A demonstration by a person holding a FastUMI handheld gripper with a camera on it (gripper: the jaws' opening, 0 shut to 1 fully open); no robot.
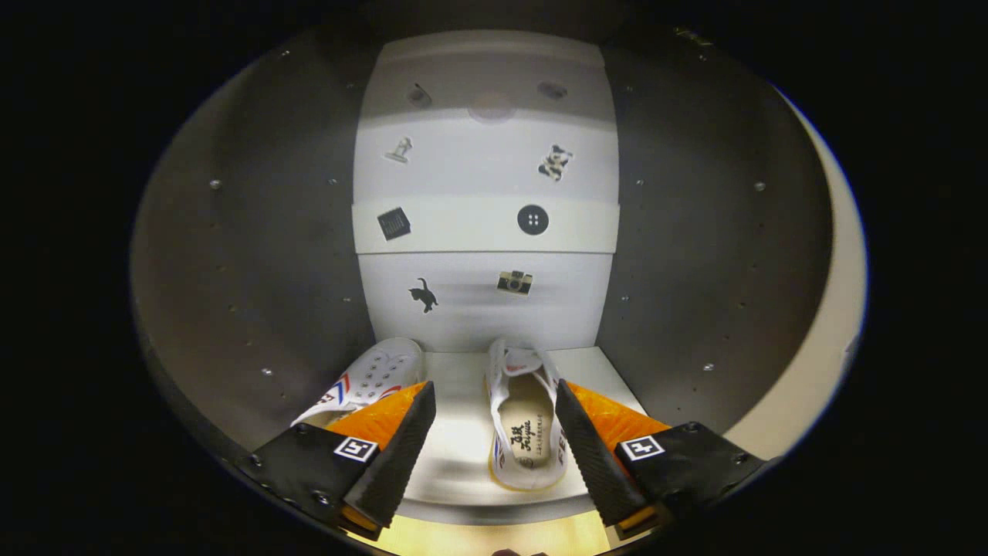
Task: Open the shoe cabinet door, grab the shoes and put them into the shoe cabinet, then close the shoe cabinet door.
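Canvas shoes [525, 417] flat on smooth cabinet shelf [463, 432]; tool [494, 448] spread, empty.

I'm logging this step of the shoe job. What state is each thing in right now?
Shoe cabinet: door open, inside in view.
White canvas shoe with a printed insole: lying flat on the bottom shelf, between the fingers, untouched.
White canvas shoe with red and blue stripes: on the same shelf, partly behind one finger.
Gripper: open, holding nothing.
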